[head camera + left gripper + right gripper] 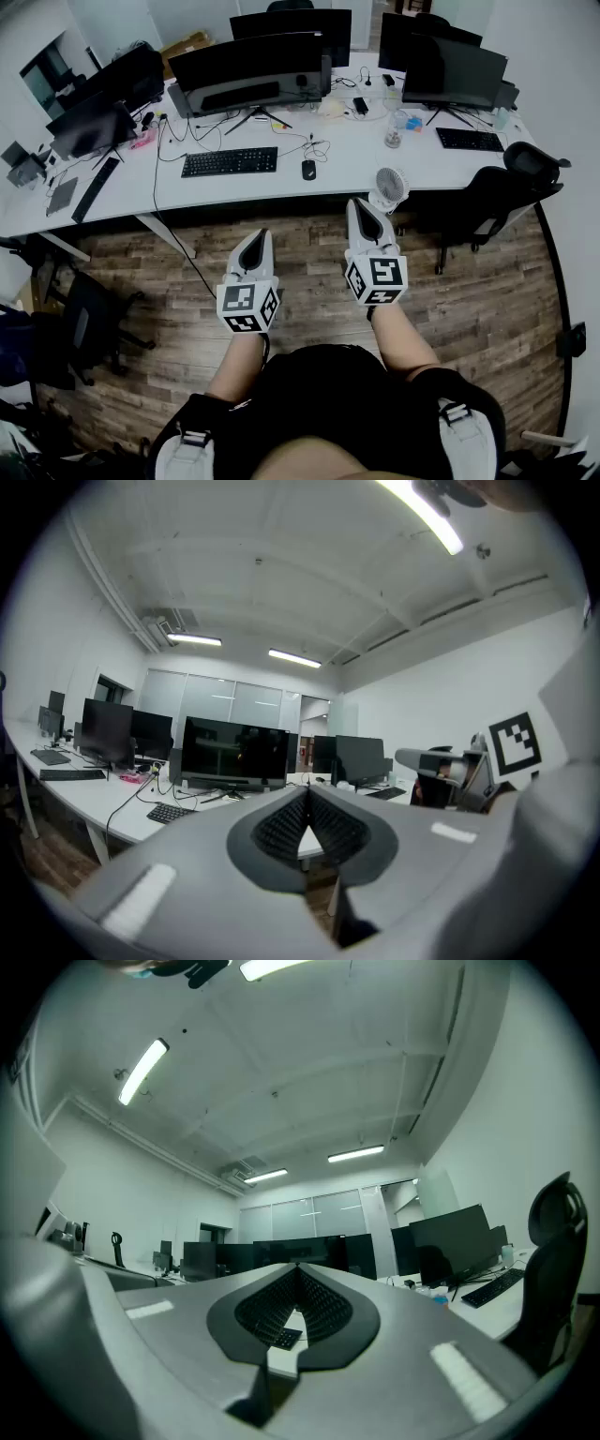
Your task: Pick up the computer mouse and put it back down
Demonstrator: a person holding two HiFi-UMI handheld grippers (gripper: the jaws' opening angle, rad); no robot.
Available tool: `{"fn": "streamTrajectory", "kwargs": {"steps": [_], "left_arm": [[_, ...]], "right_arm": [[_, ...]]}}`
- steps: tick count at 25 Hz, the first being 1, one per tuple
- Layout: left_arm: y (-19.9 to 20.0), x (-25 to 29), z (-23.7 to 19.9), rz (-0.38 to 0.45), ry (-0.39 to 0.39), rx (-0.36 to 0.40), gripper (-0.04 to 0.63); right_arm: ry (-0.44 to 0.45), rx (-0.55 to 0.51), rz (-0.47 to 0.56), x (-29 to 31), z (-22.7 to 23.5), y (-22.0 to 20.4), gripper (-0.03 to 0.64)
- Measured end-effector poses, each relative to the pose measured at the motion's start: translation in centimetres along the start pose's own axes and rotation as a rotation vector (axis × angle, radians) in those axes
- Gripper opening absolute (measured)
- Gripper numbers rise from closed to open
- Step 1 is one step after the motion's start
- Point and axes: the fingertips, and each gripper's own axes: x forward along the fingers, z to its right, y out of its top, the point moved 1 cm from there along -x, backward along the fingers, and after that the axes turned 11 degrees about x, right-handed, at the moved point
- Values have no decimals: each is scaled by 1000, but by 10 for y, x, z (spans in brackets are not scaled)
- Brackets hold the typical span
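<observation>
While both hang above the wood floor [309, 272], left gripper [260, 234] and right gripper [357, 203] have jaws closed tip to tip, empty; computer mouse [308, 170] lies on white desk [352, 150], just right of black keyboard [230, 161], well apart from both.

Black computer mouse [308, 170] flat on white desk [361, 155]; right of keyboard [230, 161]

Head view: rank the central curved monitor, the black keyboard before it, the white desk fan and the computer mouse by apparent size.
1. curved monitor
2. black keyboard
3. white desk fan
4. computer mouse
The fan sits at the near edge of the desk, closer to the camera, which may flatter it slightly.
</observation>
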Motion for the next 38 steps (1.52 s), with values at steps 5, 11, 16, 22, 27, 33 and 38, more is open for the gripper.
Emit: {"fn": "streamTrajectory", "kwargs": {"steps": [5,11,16,22,27,33,38], "left_arm": [[-1,-2,-10,7,-1,4,55],[-4,-1,-29,14,0,-7,55],[-5,2,-49,30,-12,-9,55],[-8,8,-68,34,-50,-6,55],[-15,19,-73,22,-88,-19,55],[-22,57,-88,23,-83,-24,54],[-32,120,-100,-5,-71,-1,54]], "right_arm": [[0,21,37,3,-6,4,-3],[-4,15,46,9,-22,1,-3],[-28,48,46,15,-33,-1,-3],[-68,26,64,24,-47,-6,-3],[-104,32,62,27,-48,-13,-3],[-120,29,62,62,-30,-27,-3],[-100,48,55,121,2,-42,-3]]}}
